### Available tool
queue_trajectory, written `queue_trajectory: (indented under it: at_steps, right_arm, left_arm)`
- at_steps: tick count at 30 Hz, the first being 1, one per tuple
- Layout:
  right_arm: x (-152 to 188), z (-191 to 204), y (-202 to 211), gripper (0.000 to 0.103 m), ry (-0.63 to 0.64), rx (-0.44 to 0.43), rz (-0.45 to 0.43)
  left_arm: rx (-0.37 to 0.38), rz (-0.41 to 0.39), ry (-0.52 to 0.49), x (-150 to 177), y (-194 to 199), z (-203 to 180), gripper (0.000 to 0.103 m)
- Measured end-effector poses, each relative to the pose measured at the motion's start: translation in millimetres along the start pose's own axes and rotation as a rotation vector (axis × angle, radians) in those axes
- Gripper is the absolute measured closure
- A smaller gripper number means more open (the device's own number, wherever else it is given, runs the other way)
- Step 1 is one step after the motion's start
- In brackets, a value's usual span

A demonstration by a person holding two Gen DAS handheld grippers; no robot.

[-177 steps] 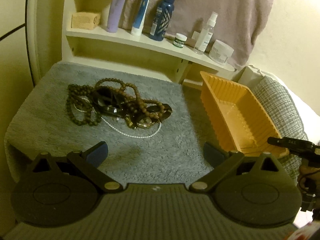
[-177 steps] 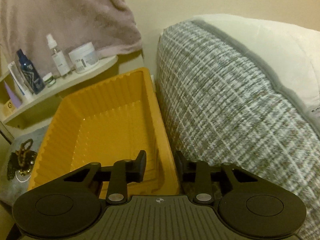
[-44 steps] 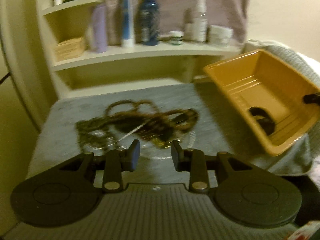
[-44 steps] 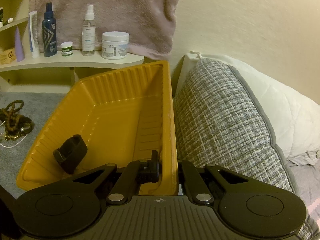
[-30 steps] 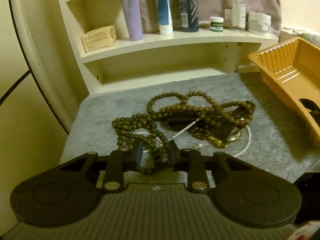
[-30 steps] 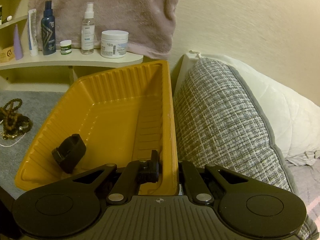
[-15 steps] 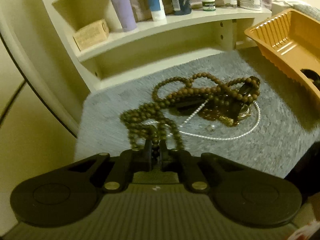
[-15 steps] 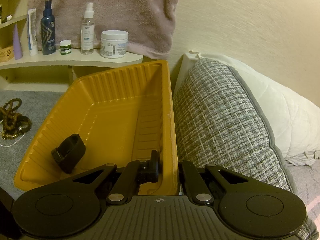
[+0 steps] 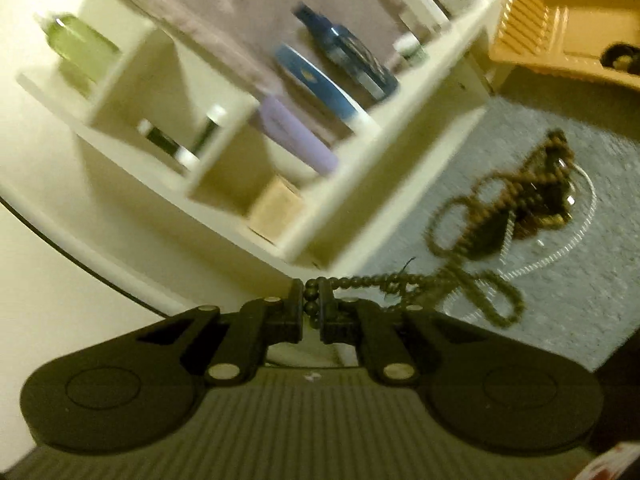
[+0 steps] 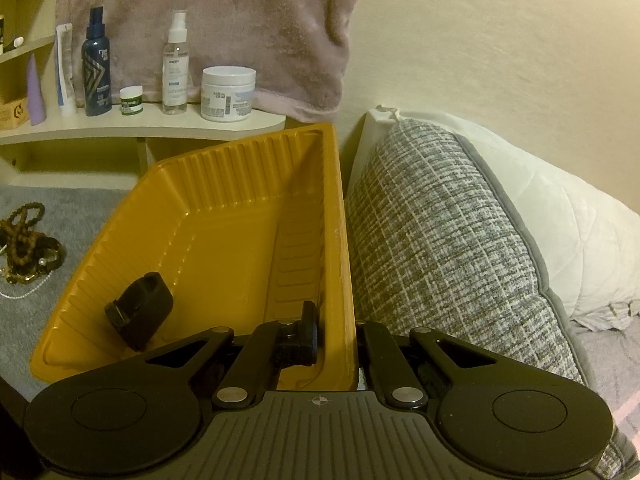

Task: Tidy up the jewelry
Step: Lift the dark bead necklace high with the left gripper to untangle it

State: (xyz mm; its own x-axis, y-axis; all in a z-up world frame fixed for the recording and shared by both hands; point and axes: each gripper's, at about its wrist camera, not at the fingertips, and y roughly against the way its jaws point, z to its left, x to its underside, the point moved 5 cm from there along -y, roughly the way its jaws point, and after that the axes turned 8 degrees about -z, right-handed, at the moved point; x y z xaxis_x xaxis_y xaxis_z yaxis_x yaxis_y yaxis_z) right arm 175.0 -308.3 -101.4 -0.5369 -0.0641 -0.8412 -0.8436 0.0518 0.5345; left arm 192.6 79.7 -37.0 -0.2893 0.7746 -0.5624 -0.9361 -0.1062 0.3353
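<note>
My left gripper [image 9: 311, 305] is shut on a brown bead necklace [image 9: 472, 276] and lifts one end; the strand stretches right toward the tangled jewelry pile [image 9: 536, 204] on the grey mat [image 9: 560, 320]. A white pearl chain [image 9: 576, 236] lies around the pile. My right gripper [image 10: 334, 334] is shut on the right wall of the yellow tray [image 10: 224, 236] and holds it tilted. A black bracelet [image 10: 140, 316] lies inside the tray. The pile also shows in the right wrist view [image 10: 28, 248]. The tray shows at the top right of the left wrist view [image 9: 568, 20].
A white shelf [image 9: 360, 152] with bottles and tubes stands behind the mat. A jar [image 10: 228, 94] and a spray bottle [image 10: 175, 64] stand on it. A grey plaid pillow [image 10: 448, 248] lies right of the tray. A towel [image 10: 208, 20] hangs behind.
My left gripper closed on the brown bead necklace, then rose and tilted, pulling the strand out of the pile. The right gripper and tray have stayed still.
</note>
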Motion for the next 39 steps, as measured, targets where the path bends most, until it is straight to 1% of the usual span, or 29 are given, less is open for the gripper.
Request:
queue_trajectory:
  at_steps: [3,5,14,18,24,29,35,39]
  right_arm:
    - [0,0,0,0.099,-0.001,0.0,-0.002]
    - [0,0,0,0.099,-0.002,0.0,-0.003]
    - [-1,0,0,0.099,-0.003,0.0,-0.009]
    - [-1,1,1,0.099,-0.004,0.0,-0.008]
    - [-1,1,0,0.099,-0.002,0.001,-0.01]
    - [-3,2,-1,0.1,0.0,-0.002,-0.016]
    - [-5,3,-2,0.1,0.001,-0.005,-0.02]
    - [-5,3,-2,0.1,0.0,-0.009,-0.021]
  left_arm:
    - [-0.038,-0.051,0.011,-16,7,19,0.097]
    - [-0.055,-0.089,0.035,-27,13,32,0.097]
    - [-0.072,-0.236,0.102,-79,37,77,0.097]
    - [-0.067,-0.284,0.129,-97,43,90,0.097]
    - [-0.089,-0.358,0.147,-126,57,110,0.097]
    - [-0.072,-0.405,0.17,-147,62,123,0.097]
    - [-0.044,-0.446,0.188,-167,67,130,0.097]
    - [-0.041,-0.483,0.196,-184,74,135,0.097]
